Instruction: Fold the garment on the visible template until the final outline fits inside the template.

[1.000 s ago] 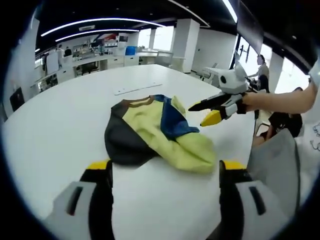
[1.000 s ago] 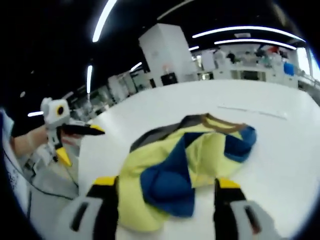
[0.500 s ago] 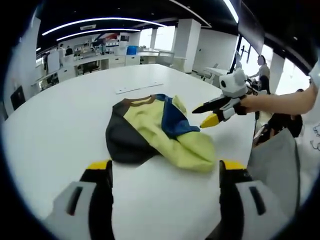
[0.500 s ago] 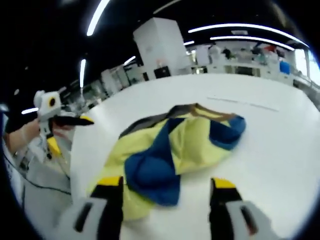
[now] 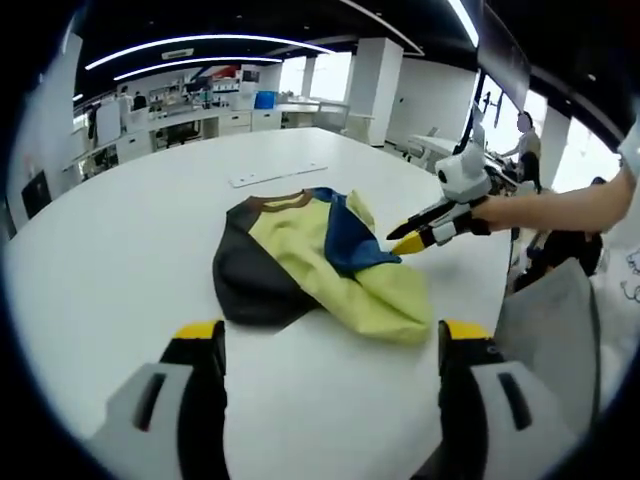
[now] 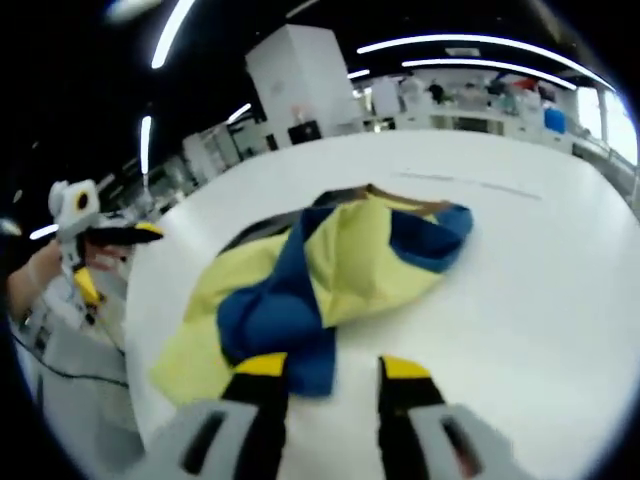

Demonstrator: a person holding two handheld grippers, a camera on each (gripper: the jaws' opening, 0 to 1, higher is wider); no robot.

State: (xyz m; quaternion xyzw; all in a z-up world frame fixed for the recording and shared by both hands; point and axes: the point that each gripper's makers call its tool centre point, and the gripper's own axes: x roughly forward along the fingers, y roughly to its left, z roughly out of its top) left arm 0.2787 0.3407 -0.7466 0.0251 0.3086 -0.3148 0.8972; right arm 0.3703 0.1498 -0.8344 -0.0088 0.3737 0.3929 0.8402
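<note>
The right gripper (image 5: 408,240) has dropped to the shirt's (image 5: 310,262) blue sleeve, jaws narrowed but not visibly pinching, while the left gripper (image 5: 330,345) hangs spread; the cloth looks light and limp, best taken at an edge.

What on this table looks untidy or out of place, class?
The garment lies crumpled in a heap on the white table, yellow, blue and dark parts bunched over one another rather than spread flat. The right gripper reaches toward its blue part. The left gripper hovers open, short of the heap.
</note>
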